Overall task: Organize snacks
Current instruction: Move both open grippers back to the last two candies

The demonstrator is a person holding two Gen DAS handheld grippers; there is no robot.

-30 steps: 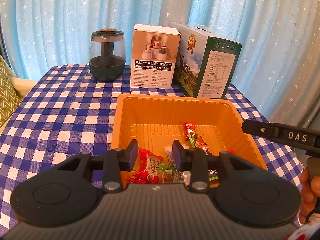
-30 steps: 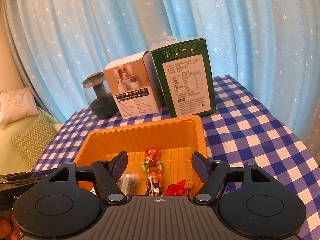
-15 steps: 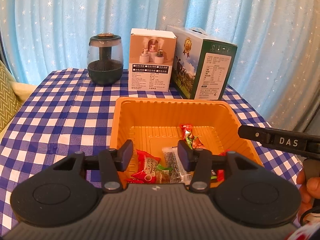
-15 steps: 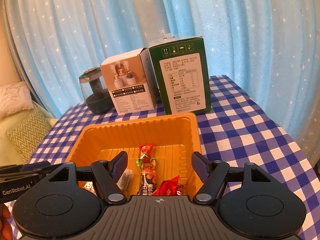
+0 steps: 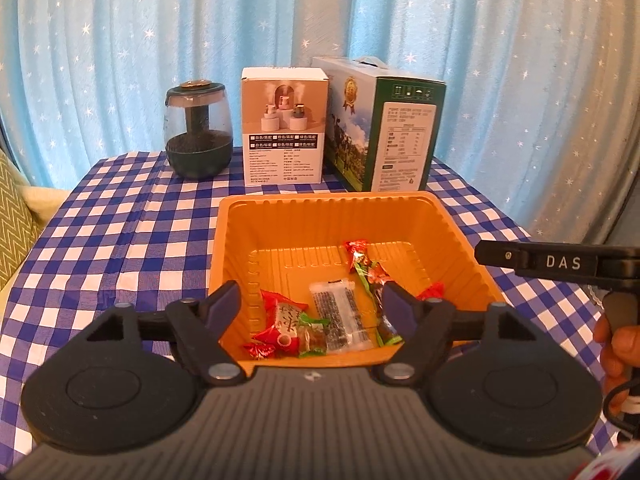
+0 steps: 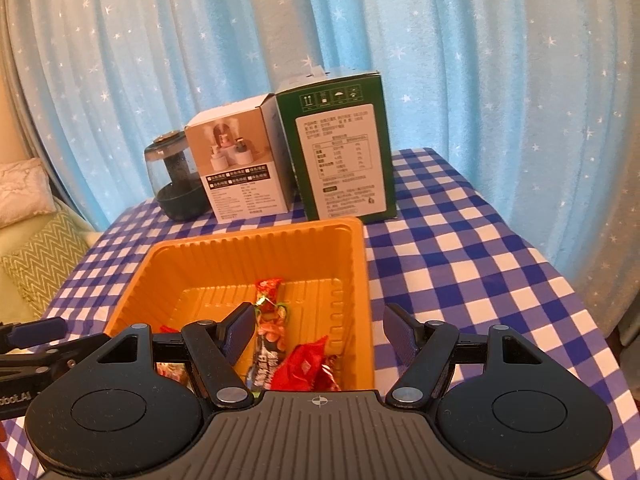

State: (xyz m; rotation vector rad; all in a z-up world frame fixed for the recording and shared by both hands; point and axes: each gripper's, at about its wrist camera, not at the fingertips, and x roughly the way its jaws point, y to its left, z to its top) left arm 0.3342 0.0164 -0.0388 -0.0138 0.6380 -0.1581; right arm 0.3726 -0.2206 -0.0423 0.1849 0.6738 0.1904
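Observation:
An orange plastic tray sits on the blue checked tablecloth and holds several wrapped snacks: a red packet, a clear dark-filled packet and a long red-green bar. My left gripper is open and empty above the tray's near edge. My right gripper is open and empty over the tray's near right corner, above a red packet and the long bar. The right gripper's body shows at the right edge of the left wrist view.
At the back of the table stand a dark green glass jar, a white box and a green carton. Blue star curtains hang behind. A cushion with zigzag pattern lies left of the table.
Both grippers have pulled back and risen from the tray. The left jaws have opened wider. The snacks stay in the tray.

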